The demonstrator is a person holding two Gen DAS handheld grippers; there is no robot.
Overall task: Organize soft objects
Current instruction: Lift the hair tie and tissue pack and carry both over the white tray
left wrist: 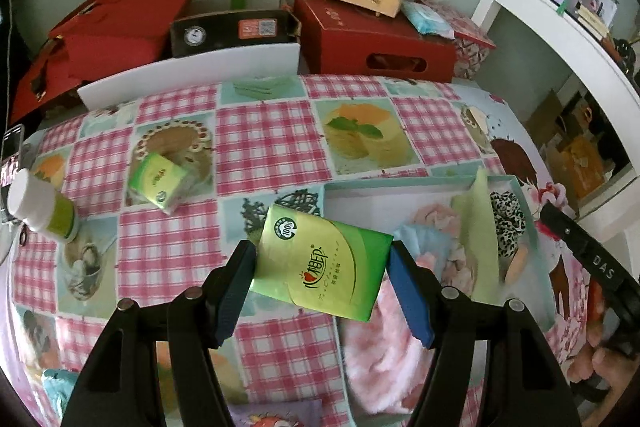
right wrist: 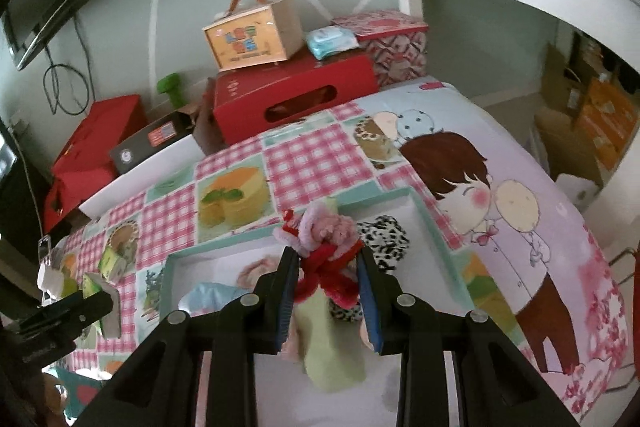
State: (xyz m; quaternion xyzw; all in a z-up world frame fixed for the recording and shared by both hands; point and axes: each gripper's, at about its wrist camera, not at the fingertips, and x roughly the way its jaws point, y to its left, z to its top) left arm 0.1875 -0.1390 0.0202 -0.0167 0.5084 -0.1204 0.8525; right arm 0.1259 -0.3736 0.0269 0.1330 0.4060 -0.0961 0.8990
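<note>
Your left claw (left wrist: pixel 322 267) is clamped on the flat green plastic tissue pack (left wrist: pixel 324 263), held just left of the shallow teal-rimmed white tray (right wrist: pixel 434 215). The grip sits near one end, so the slick pack could pivot or slip out short of the tray. Its long axis slants — logo end toward you. Your right claw (right wrist: pixel 326 269) grips a red-and-pink fuzzy pipe-cleaner bundle (right wrist: pixel 320 247) above the tray.
</note>
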